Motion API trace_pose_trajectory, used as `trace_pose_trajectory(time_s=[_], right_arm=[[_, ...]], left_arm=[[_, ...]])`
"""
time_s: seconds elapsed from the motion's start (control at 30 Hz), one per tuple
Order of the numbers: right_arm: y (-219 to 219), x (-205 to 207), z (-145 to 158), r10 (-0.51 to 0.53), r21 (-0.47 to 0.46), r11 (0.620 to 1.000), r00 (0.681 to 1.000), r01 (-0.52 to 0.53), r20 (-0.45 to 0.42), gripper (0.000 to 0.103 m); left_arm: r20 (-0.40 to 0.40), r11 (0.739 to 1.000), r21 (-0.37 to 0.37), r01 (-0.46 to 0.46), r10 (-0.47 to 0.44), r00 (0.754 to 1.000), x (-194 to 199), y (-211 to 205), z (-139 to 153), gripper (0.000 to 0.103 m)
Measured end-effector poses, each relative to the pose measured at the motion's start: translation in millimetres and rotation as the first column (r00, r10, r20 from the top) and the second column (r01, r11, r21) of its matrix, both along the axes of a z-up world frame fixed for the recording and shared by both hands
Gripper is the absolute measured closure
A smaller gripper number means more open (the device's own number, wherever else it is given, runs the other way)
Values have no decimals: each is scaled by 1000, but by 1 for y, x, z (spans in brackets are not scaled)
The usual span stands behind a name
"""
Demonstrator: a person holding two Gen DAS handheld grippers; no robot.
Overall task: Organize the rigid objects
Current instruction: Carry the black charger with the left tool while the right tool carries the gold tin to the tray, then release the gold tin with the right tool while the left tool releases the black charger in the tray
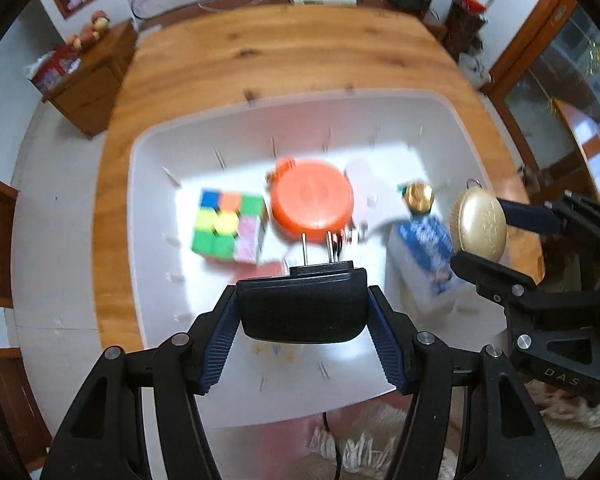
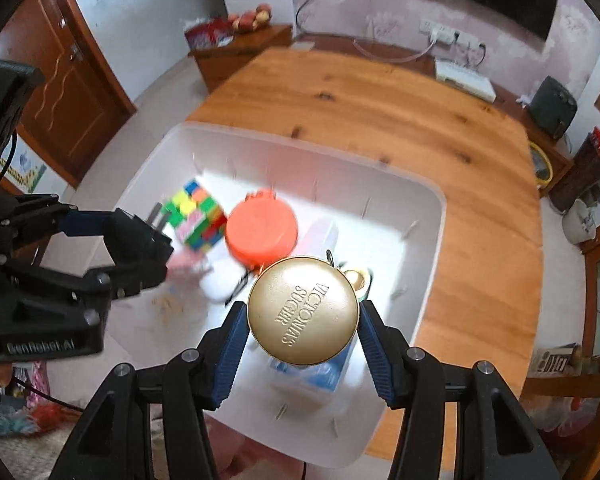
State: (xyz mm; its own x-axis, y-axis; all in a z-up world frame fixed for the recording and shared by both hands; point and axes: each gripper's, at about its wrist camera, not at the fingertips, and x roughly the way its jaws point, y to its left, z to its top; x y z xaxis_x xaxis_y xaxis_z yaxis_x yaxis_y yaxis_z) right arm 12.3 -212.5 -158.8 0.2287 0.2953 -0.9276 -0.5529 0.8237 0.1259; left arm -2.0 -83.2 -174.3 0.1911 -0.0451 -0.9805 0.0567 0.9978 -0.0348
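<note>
My left gripper (image 1: 302, 306) is shut on a black power adapter (image 1: 303, 306) whose two metal prongs point away from me, over the white bin (image 1: 156, 240). My right gripper (image 2: 303, 316) is shut on a round gold tin (image 2: 303, 311) with embossed lettering, also above the bin (image 2: 428, 280). Each gripper shows in the other's view: the right gripper (image 1: 482, 236) with the gold tin (image 1: 483, 226) at the right, the left gripper (image 2: 140, 248) with the adapter (image 2: 138, 242) at the left. Inside the bin lie a colourful puzzle cube (image 1: 229, 224), an orange round lid (image 1: 312, 202) and a blue-white packet (image 1: 428, 246).
The bin sits on a wooden table (image 1: 284, 60). A gold-capped small bottle (image 1: 419, 196) and white items lie in the bin too. A wooden cabinet (image 1: 88, 80) stands beyond the table's left corner. Fabric and a rug (image 1: 364, 440) lie below the table's near edge.
</note>
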Motion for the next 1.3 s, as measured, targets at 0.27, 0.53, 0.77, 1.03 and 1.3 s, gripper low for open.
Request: trace_pose_trajectory(time_s=[0.27,0.53,0.77,1.03,1.3], right_arm=[[19,-18,-36,44,-111,992,997,-51,-59,47],[40,-33,-43,97,-172,979,993,-107,-66,47],[45,-34,-47,71,-193,977,993,-87,-90,46],[45,-35,-36,38,-175,983,997,-48,-61,32],[40,-35,-25,19,-182,983,1000,-21,-13,29]], left_arm=[[-73,998,32,52,-49,996,-1,-1,-40,37],[-101,991,43,127,-122,987,0,-3,-53,37],[-107,987,19,162,-159,981,-7,0,-55,37],[-110,991,-5,135,-135,985,-4,7,-53,18],[-95,988,16,154,-152,984,-4,1,-37,17]])
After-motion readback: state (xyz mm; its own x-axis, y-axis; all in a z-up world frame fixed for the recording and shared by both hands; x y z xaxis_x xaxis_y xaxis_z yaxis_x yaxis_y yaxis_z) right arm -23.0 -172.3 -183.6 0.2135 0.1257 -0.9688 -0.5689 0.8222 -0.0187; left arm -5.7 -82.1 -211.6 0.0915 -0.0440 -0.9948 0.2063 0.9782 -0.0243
